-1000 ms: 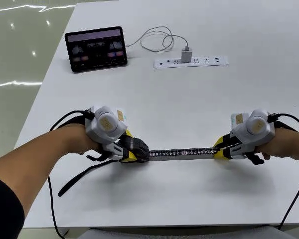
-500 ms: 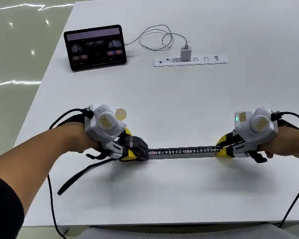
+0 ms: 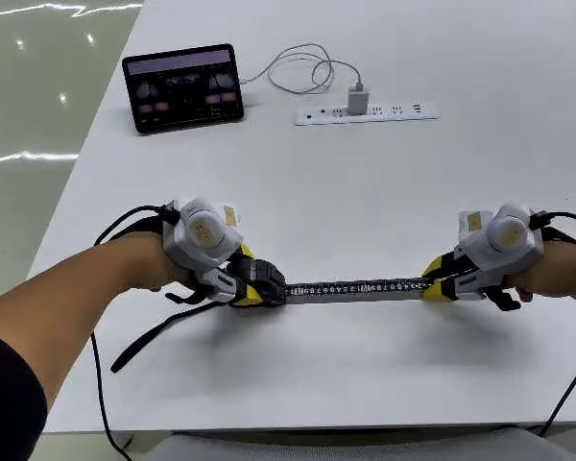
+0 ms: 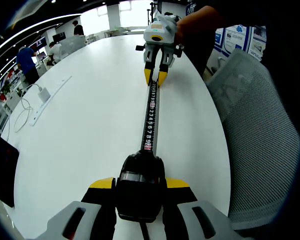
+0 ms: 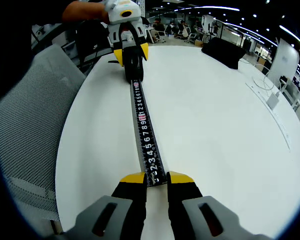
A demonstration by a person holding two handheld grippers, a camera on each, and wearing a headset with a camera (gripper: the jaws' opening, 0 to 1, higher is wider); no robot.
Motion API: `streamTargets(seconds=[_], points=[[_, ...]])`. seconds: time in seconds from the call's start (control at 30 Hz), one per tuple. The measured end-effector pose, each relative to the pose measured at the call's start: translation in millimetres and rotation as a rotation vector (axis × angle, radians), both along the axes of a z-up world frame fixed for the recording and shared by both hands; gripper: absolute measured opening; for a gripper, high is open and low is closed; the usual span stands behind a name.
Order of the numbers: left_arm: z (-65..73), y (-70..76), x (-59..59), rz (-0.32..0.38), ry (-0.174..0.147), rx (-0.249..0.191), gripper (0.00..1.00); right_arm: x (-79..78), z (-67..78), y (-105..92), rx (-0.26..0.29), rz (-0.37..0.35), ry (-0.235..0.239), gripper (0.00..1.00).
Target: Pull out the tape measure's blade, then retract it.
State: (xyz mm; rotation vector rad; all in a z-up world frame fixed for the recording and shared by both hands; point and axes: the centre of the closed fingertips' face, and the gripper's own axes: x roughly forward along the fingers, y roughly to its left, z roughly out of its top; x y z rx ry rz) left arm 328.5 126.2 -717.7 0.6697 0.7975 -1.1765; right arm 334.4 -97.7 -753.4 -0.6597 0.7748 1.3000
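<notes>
Left gripper (image 4: 140,183): jaws narrowed onto the black tape measure case (image 4: 140,187), with one yellow tip pressed against each side of it. The case sits on the table.
Right gripper (image 5: 155,178): jaws almost together, pinching the free end of the blade (image 5: 144,130) between their yellow tips, low over the table top.
Change: compared with a second ago, the right gripper is farther from the left one and a longer stretch of blade shows between them. The left gripper and the case are about where they were.
Tape measure: the case is inside the left gripper's jaws, on the person's left near the front edge of the table. The blade runs straight from the case mouth to the right gripper, numbers facing up. I cannot tell whether it touches the surface.
Table (image 3: 365,202): white, and bare around the two grippers.
Tablet (image 3: 183,88): propped up at the far left with its screen lit, well apart from the grippers.
Power strip (image 3: 367,114): white, lying at the far side with a charger plugged in.
</notes>
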Motion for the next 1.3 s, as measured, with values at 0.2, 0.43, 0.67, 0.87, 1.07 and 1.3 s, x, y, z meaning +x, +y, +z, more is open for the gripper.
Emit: streamTargets(seconds=[0.2,0.43,0.67,0.87,1.07,1.3], points=[[0.1,-0.3,0.1,0.001,0.0,0.0,0.31,0.4,-0.3,-4.0,-0.004,-0.001,0.0,0.11],[-0.6,0.2,0.9,0.002,0.0,0.001,0.31,1.2,-0.6,-8.8,-0.008,-0.006,0.0,0.11],[-1.2,0.7,1.9,0.003,0.0,0.001,0.31,1.9,-0.6,-13.7,-0.01,-0.013,0.002,0.11],[-1.3,0.7,1.8,0.003,0.0,0.001,0.31,1.6,-0.5,-14.3,-0.008,-0.019,0.003,0.11],[-1.5,1.1,1.7,0.002,-0.002,0.002,0.31,1.4,0.0,-16.4,-0.007,-0.025,0.005,0.1],[-0.2,0.0,0.1,0.004,-0.002,0.001,0.31,1.5,0.7,-18.8,-0.008,-0.031,0.004,0.1]])
